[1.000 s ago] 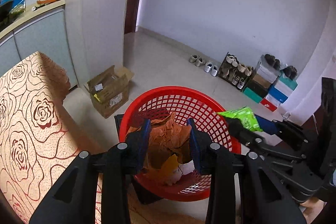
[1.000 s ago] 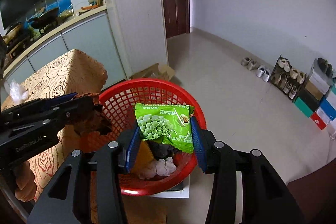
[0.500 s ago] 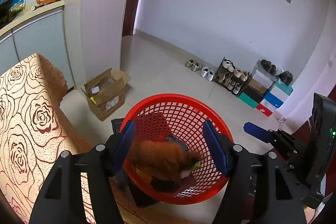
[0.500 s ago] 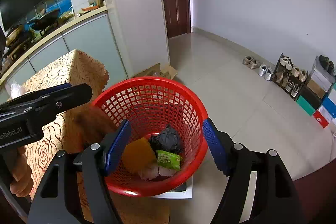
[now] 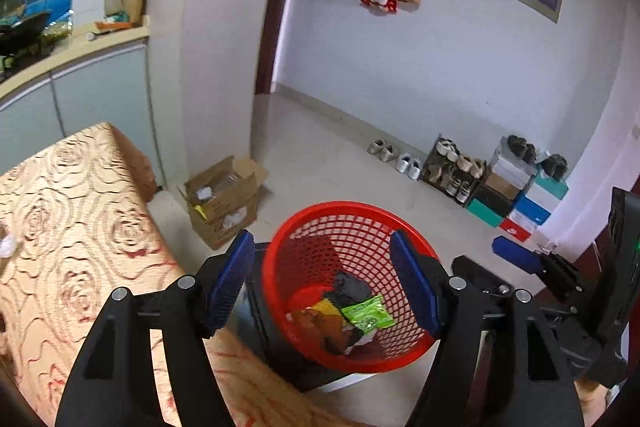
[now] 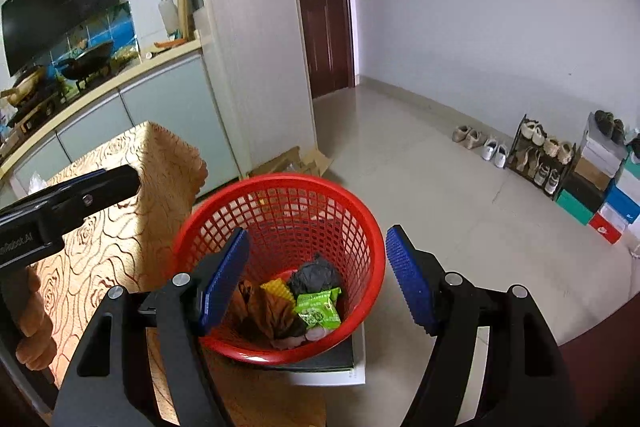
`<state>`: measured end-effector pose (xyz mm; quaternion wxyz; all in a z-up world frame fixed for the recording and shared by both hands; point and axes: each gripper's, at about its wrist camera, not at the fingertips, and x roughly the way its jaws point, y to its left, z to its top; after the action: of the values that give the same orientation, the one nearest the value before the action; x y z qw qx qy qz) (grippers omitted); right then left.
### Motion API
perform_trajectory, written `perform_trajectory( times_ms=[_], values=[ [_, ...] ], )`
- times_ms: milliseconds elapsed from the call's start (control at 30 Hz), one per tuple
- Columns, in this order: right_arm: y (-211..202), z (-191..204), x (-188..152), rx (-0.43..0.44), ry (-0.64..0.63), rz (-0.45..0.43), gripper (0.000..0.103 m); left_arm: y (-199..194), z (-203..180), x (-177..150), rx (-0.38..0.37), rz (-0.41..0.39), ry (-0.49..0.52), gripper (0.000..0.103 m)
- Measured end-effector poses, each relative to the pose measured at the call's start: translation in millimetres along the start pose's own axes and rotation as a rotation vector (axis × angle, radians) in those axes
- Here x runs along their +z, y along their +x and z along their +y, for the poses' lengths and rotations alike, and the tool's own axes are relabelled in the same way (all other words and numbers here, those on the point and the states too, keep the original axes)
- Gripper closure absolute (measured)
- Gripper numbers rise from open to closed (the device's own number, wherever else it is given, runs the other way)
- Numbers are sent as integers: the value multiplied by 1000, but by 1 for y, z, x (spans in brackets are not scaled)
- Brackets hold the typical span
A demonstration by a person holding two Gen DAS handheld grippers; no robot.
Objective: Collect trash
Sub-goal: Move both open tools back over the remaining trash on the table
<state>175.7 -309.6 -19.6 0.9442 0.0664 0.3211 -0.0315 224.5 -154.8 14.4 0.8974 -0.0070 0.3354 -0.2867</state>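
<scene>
Both wrappers have dropped from my left tongs [image 5: 322, 283] and right tongs [image 6: 318, 277], now released, into the red basket [image 6: 208, 227] at lower centre; possibly more trash remains.

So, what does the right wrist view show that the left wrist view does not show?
Only the right wrist view shows the black screen and the person's hand holding the left gripper. Only the left wrist view shows the open cardboard box fully. Both show the red basket with the green packet inside, the shoe rack, and open, empty jaws.
</scene>
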Motion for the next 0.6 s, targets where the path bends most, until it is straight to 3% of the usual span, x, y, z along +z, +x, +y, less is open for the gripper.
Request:
perform_trajectory(
  times_ms=[267, 600],
  values=[
    [-18, 22, 3, 35, -22, -55, 34, -58, 22, -10, 99, -94, -21, 34],
    [-33, 86, 6, 145, -100, -82, 34, -138, 74, -28, 268, -187, -86, 31]
  ],
)
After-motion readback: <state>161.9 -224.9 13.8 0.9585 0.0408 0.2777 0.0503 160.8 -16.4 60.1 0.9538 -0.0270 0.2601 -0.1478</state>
